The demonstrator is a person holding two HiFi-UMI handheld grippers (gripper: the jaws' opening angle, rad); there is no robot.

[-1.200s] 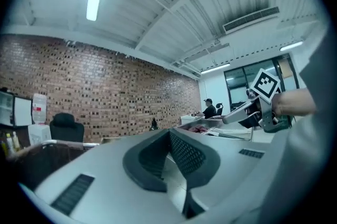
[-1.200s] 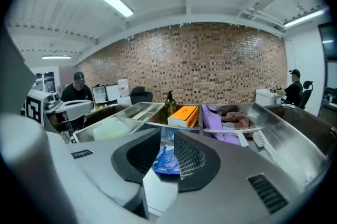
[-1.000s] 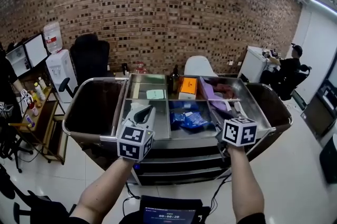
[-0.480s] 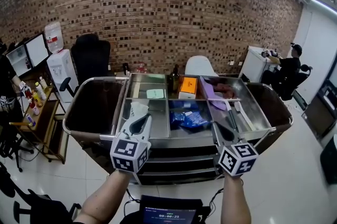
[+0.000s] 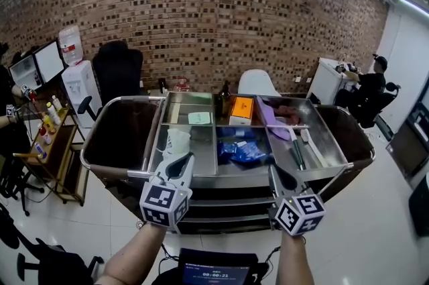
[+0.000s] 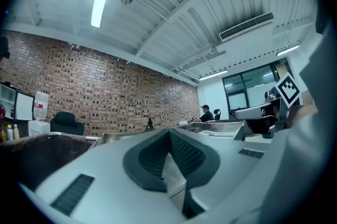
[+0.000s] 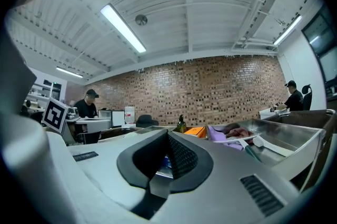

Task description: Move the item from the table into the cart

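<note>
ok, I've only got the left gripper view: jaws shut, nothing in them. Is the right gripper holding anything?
Observer: No. In its own view the right gripper is shut, with nothing between the pads.
Operator: Where do the two sit relative to the cart?
Observer: In the head view the left gripper and the right one are both at the near edge of the cart, pointing in over it.
Operator: What's in the middle compartment?
Observer: A blue package lies at the front, with an orange box in the section behind it.
</note>
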